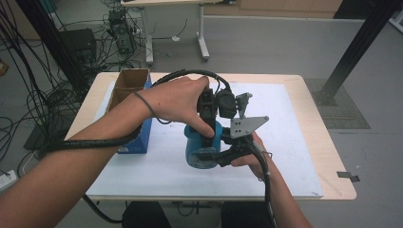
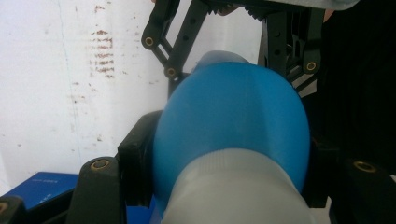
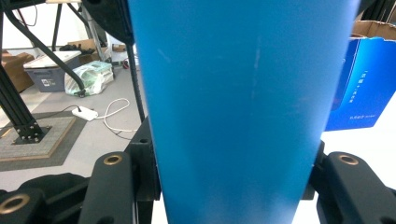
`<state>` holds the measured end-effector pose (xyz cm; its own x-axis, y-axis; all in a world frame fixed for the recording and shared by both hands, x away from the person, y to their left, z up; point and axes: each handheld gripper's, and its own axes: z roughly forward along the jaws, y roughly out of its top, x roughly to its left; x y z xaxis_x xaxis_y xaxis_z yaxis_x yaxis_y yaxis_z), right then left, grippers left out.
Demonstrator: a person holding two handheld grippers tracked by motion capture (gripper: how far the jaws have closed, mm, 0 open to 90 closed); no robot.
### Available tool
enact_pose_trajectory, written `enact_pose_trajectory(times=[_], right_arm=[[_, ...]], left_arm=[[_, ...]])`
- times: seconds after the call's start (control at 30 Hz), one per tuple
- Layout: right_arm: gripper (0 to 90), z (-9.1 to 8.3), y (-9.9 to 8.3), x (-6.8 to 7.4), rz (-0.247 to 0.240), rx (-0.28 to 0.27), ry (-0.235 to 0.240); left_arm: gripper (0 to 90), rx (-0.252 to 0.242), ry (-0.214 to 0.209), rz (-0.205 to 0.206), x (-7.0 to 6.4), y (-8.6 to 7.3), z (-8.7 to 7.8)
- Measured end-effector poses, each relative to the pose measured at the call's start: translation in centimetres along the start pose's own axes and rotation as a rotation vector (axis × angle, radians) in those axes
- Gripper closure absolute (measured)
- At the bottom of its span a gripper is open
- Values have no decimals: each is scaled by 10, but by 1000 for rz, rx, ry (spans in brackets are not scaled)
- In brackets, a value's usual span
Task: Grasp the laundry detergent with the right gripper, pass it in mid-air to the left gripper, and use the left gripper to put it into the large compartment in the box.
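I have the blue bottle (image 1: 203, 148) standing on the white mat (image 1: 294, 142) near the table's front edge. My right gripper (image 1: 228, 154) clamps its body from the side to hold it steady, jaws pressed against both flanks. My left gripper (image 1: 209, 124) comes down from above, jaws closed around its shoulder and white cap (image 2: 238, 191), probably to twist it. The blue carton (image 1: 135, 107) stands open nearby.

Small white print on the side of the blue cardboard box (image 3: 369, 84) at the table's left, too blurred to read, no other text legible
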<state>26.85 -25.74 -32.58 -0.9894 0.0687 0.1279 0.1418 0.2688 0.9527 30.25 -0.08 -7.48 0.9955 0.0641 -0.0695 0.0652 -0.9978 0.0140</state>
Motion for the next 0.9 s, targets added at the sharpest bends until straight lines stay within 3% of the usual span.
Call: enact_pose_trajectory(times=[0.9], right_arm=[[438,2,1,-2,0,-1,7]], left_arm=[[372,-1,-3,-7,0,-2,0]])
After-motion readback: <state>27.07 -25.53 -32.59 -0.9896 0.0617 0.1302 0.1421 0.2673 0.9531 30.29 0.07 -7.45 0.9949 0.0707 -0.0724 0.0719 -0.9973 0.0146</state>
